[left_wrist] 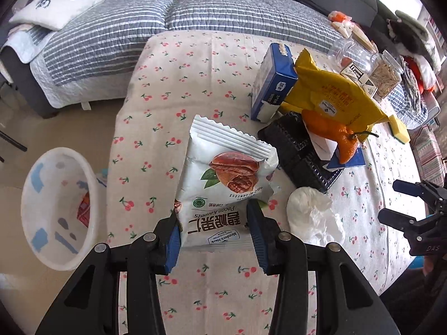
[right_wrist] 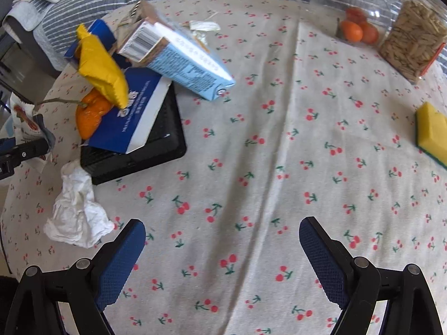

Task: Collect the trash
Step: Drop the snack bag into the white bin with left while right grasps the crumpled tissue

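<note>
The left claw (left_wrist: pixel 213 223) is clenched on the pecan kernel packet (left_wrist: pixel 226 181), held above the counter's left edge for transfer to the waste bin (left_wrist: pixel 56 209). The right claw (right_wrist: pixel 222 254) hangs released near the crumpled tissue (right_wrist: pixel 76 209).

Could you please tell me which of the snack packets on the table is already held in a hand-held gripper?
The white pecan kernels packet, clamped in the left hand-held gripper; the yellow packet lies untouched on the pile.

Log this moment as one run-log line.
step: collect trash | left tongs: shut on pecan wrapper | right tongs: open, nothing held | bin: left of table | crumpled tissue: on tablecloth
</note>
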`<state>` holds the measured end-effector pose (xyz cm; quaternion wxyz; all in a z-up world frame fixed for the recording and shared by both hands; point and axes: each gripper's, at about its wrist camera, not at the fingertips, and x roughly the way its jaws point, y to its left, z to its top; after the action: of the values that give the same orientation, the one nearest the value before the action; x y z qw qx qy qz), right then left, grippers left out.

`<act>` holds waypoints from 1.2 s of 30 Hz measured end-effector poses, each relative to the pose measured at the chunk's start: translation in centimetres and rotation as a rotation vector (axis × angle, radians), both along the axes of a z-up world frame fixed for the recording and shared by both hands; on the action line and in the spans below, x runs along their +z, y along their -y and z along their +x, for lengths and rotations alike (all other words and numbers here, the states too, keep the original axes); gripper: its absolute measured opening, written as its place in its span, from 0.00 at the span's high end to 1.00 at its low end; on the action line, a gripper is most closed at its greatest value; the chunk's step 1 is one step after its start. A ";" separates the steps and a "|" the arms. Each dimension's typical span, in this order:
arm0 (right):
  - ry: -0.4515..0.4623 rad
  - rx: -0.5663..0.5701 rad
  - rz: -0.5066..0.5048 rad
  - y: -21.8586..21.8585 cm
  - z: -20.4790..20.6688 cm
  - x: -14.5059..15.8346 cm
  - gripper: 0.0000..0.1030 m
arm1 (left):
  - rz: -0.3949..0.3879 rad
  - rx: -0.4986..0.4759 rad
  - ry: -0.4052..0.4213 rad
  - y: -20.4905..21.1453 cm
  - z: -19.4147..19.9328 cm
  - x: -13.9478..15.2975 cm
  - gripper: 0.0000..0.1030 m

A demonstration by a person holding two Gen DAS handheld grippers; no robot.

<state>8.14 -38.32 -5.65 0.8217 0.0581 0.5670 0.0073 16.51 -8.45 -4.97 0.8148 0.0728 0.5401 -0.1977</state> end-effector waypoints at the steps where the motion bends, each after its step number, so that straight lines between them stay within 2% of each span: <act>1: -0.005 0.013 0.008 -0.7 0.1 -0.2 0.10 | 0.004 0.004 0.002 -0.6 -0.2 0.0 0.55; 13: -0.037 0.161 0.068 -9.7 1.2 -2.5 0.10 | -0.007 0.089 -0.005 -8.4 -2.7 0.6 0.55; 19: -0.043 0.177 0.086 -12.5 2.2 -3.9 0.12 | -0.018 0.117 -0.010 -11.0 -3.5 0.6 0.55; 22: -0.055 0.172 0.055 -13.5 2.7 -4.8 0.26 | -0.027 0.129 -0.007 -12.0 -3.7 0.8 0.55; 24: -0.034 0.178 0.000 -14.2 2.8 -4.9 0.31 | -0.031 0.139 -0.007 -12.7 -3.7 0.8 0.55; 26: -0.023 0.212 -0.052 -15.1 3.0 -4.8 0.49 | -0.036 0.151 -0.010 -13.5 -3.7 0.8 0.55; 30: -0.013 0.251 -0.081 -15.9 3.4 -4.7 0.68 | -0.051 0.183 -0.011 -14.9 -3.6 0.9 0.55; 31: -0.011 0.263 -0.085 -16.2 3.5 -4.7 0.81 | -0.058 0.193 -0.011 -15.3 -3.5 1.0 0.55; 32: -0.009 0.274 -0.092 -16.5 3.5 -4.7 0.87 | -0.068 0.208 -0.008 -15.8 -3.5 1.2 0.55; 36: -0.005 0.293 -0.099 -17.1 3.6 -4.5 0.90 | -0.094 0.257 0.005 -17.6 -3.0 1.7 0.55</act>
<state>11.73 -21.18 -10.11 0.8122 -0.0657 0.5711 0.0993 13.49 9.16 -3.26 0.8374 -0.0347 0.5329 -0.1164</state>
